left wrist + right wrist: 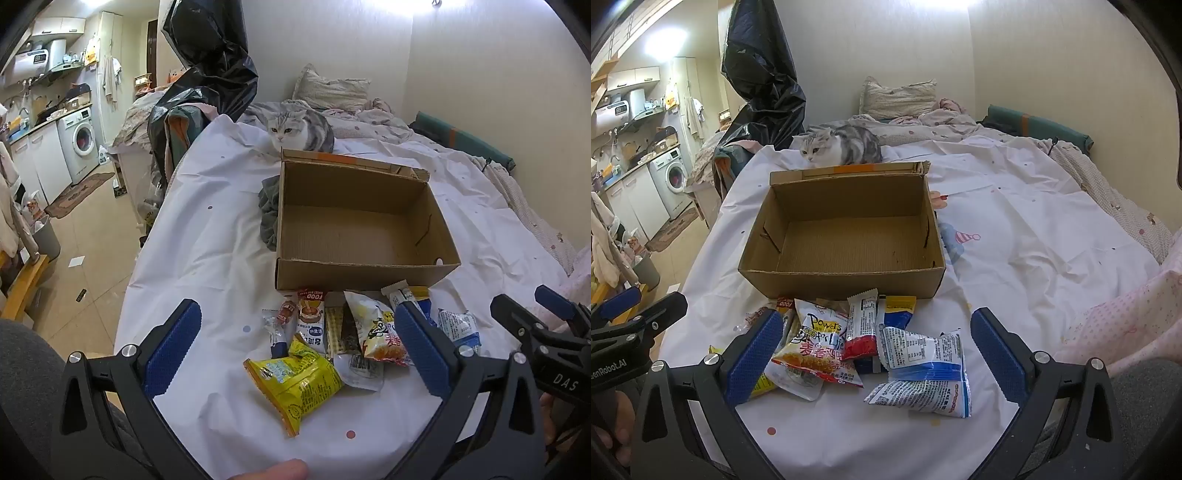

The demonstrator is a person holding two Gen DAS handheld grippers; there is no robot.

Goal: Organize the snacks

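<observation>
An empty brown cardboard box (354, 229) sits open on the white bedsheet; it also shows in the right wrist view (846, 236). A pile of snack packets lies just in front of it: a yellow bag (295, 384), a white and orange chip bag (376, 328) (820, 347), a blue and white packet (923, 365) (460, 326) and a red-ended bar (862, 325). My left gripper (295, 350) is open above the pile. My right gripper (875, 358) is open above the pile too, and shows at the right of the left wrist view (524, 314).
A grey and white cat (301, 131) (838, 147) sits on the bed right behind the box. A grey cloth (269, 210) lies at the box's left side. A black plastic bag (210, 62) hangs at the bed's left edge. Pillows and blankets (332, 90) lie at the far end.
</observation>
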